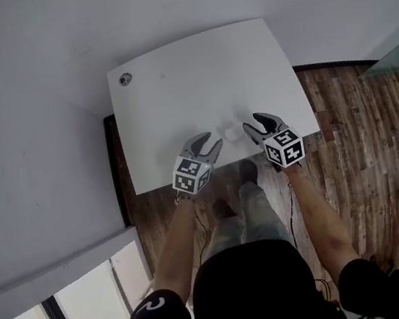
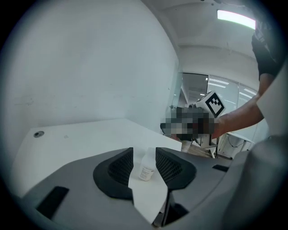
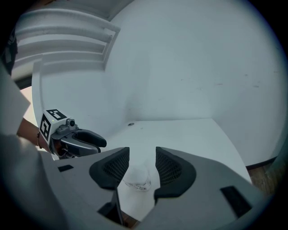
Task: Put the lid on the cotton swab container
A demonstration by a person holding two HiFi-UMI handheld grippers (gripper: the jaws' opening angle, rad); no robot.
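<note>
Just btwn L-tongs (image 1: pixel 210 142), R-tongs (image 1: pixel 252 126): container (image 1: pixel 233 133)

The white table (image 1: pixel 194 87) carries 1 small clear container (image 1: pixel 233 132) near its front edge.

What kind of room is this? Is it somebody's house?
Probably an office or workroom, not a home: there is a bare white table, a wooden floor, and glass partitions beyond it under a long ceiling light.
</note>
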